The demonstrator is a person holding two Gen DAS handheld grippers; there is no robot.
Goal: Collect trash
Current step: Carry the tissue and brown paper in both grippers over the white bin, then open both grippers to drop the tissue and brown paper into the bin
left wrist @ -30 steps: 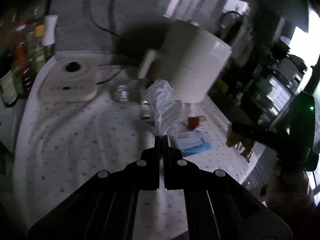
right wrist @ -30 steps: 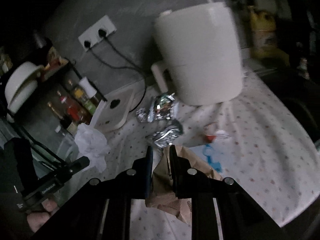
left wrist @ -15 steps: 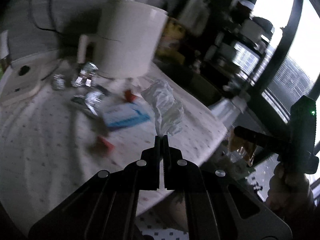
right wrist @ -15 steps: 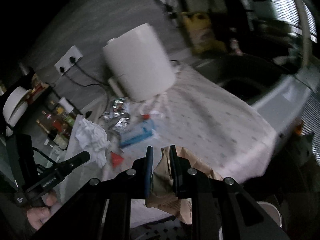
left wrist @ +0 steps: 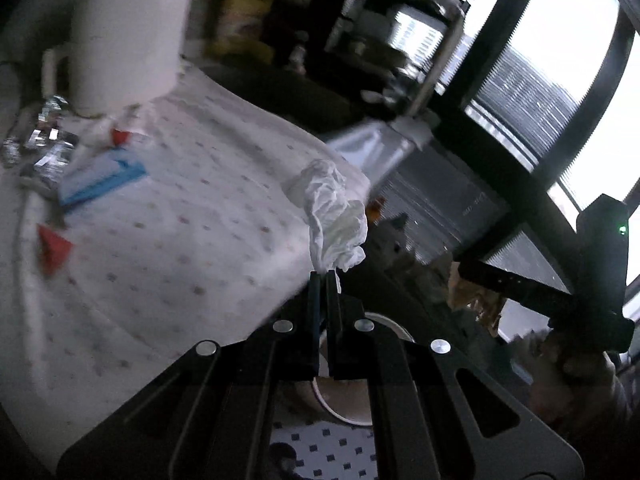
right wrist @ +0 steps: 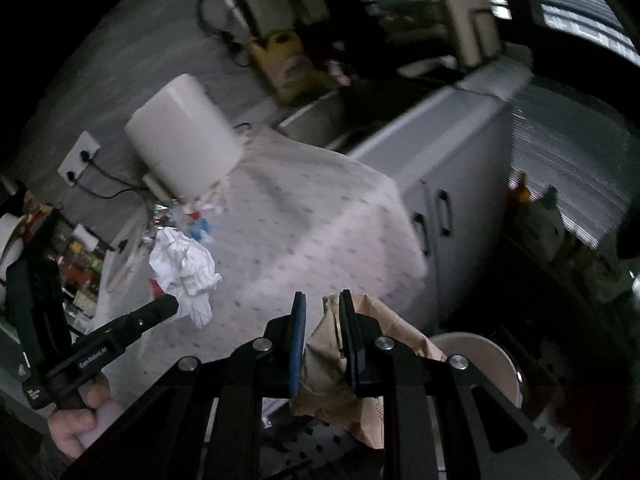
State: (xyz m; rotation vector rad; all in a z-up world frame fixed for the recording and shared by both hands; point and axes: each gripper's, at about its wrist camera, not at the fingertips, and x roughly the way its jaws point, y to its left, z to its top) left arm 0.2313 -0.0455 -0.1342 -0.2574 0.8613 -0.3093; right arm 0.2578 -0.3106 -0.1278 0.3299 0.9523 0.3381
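Observation:
My left gripper (left wrist: 323, 276) is shut on a crumpled white tissue (left wrist: 334, 216), held in the air past the corner of the dotted tablecloth (left wrist: 168, 240). The same tissue (right wrist: 182, 266) shows at the left gripper's tip (right wrist: 170, 304) in the right wrist view. My right gripper (right wrist: 322, 300) is shut on a crumpled brown paper bag (right wrist: 340, 364). A round white bin (right wrist: 480, 364) stands on the floor just right of and below the bag. Its rim (left wrist: 348, 412) also shows under the left gripper. More trash stays on the table: a blue packet (left wrist: 100, 180), red scraps (left wrist: 52, 248) and foil wrappers (left wrist: 44, 148).
A tall white appliance (right wrist: 180, 144) stands at the back of the table. Grey cabinets (right wrist: 452, 168) and a sink area run to the right, with a dark window frame (left wrist: 520, 184) beyond. Bottles on a rack (right wrist: 76, 256) sit at the far left. The floor mat (left wrist: 320, 452) lies below.
Both grippers have swung right, off the table and downward, carrying the tissue and the paper bag. The white bin has come into view beneath them.

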